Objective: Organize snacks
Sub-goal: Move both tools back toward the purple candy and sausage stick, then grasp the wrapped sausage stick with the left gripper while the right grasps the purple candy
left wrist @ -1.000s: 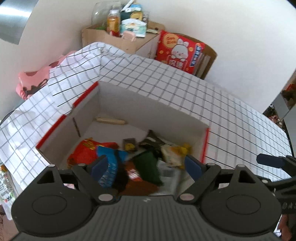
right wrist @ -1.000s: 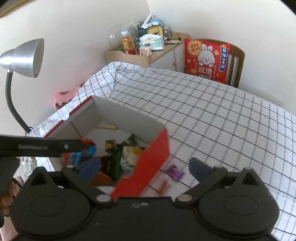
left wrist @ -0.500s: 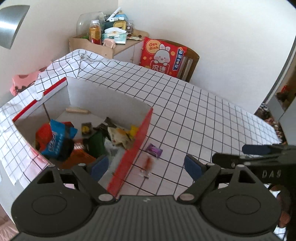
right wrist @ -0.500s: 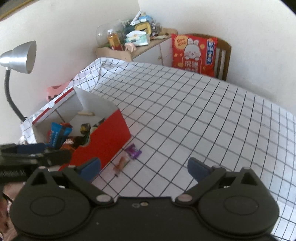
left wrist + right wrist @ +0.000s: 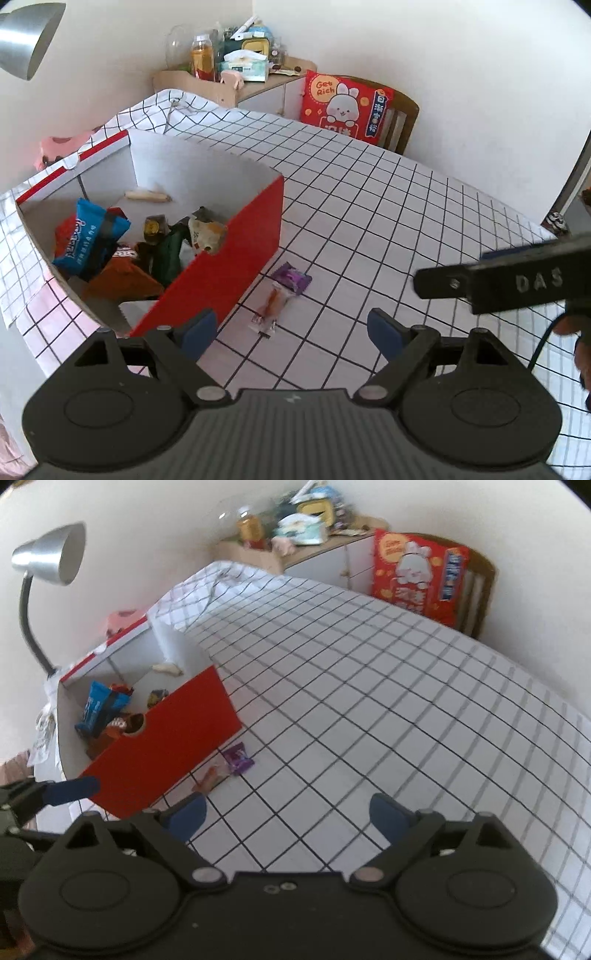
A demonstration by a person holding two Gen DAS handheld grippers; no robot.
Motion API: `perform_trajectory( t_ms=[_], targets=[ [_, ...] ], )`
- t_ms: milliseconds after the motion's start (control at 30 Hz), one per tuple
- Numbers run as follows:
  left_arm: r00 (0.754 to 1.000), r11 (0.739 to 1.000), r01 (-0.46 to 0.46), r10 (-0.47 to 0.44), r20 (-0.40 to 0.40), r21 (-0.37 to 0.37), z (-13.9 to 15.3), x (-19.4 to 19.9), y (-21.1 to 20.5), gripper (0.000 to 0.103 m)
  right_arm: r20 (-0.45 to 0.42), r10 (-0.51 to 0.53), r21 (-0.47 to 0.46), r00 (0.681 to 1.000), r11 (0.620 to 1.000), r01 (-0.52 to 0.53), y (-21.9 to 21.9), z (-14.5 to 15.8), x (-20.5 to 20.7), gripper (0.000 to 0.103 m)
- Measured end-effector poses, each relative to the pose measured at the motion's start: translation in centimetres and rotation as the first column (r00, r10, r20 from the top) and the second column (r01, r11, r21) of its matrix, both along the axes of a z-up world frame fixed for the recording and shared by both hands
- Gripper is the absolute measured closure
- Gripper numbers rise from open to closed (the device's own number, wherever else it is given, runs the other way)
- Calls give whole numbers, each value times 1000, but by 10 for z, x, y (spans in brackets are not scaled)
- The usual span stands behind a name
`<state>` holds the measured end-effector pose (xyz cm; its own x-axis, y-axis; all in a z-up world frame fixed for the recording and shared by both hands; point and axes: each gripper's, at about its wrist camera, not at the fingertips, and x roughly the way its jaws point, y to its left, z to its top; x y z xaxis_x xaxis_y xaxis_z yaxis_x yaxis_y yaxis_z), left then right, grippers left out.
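Note:
A red and white box (image 5: 236,240) (image 5: 166,734) holds several snack packets, among them a blue one (image 5: 88,236) (image 5: 98,707). A purple packet (image 5: 291,278) (image 5: 238,758) and a clear orange sausage stick (image 5: 271,306) (image 5: 210,777) lie on the checked tablecloth just right of the box. My left gripper (image 5: 291,332) is open and empty, above and in front of the two loose snacks. My right gripper (image 5: 290,818) is open and empty, further right over the cloth; it shows in the left wrist view (image 5: 517,280).
The checked table (image 5: 406,229) stretches right and back. A wooden shelf (image 5: 236,81) with bottles and tissues stands behind it. A chair with a red rabbit cushion (image 5: 347,107) is at the far edge. A silver lamp (image 5: 48,561) stands left of the box.
Both grippers have pulled back from over the box and swung right, so the two loose snacks beside the box now lie ahead of them. Both stay open.

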<state>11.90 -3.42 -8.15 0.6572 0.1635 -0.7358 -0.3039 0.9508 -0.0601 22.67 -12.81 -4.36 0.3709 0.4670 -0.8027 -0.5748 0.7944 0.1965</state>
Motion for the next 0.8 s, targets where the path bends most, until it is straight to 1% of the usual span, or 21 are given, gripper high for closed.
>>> perform_trajectory(
  t_ms=[100,133,200,267,333,433,500,533,567,600,700,733,800],
  targets=[
    [1000,1000,-1,1,-22,3,-13,9,-2,21,-17,91,-18,996,996,-91,13,-9,12,11],
    [1000,1000,-2,2,-26,19,-18,12,-3,22,-25,122,-24,992,992,-123,17,-13,16,11],
    [999,999,1,1,-35,49,-26,19,-4,27,-35,158,-36,987,987,-159,26,-20,24,13],
    [998,999,2,0,-56,46,-35,29,-1,33,-55,191,-44,980,980,-193,38,-30,33,19],
    [997,999,5,-2,-76,36,-43,37,3,35,-67,208,-48,976,976,-212,49,-39,41,24],
    [995,999,15,-12,-102,31,-57,48,7,41,-91,227,-40,969,972,-232,70,-51,55,29],
    [994,999,20,-17,-111,29,-62,54,9,48,-99,235,-50,967,969,-241,83,-59,61,34],
    [994,999,21,-17,-112,37,-65,58,11,49,-105,238,-57,966,968,-245,90,-64,65,39],
    [994,999,20,-16,-112,39,-68,60,12,50,-111,242,-63,964,966,-250,96,-69,67,45],
    [993,999,18,-14,-114,36,-70,63,14,54,-115,245,-67,963,965,-254,102,-73,70,48],
    [991,999,31,-28,-131,16,-79,70,21,59,-117,281,-70,953,954,-290,115,-82,71,52],
    [990,999,31,-30,-135,10,-82,72,23,59,-107,301,-85,948,947,-310,120,-84,70,54],
    [990,999,38,-39,-139,-14,-86,75,28,61,-97,330,-105,939,935,-340,126,-86,69,56]
  ],
)
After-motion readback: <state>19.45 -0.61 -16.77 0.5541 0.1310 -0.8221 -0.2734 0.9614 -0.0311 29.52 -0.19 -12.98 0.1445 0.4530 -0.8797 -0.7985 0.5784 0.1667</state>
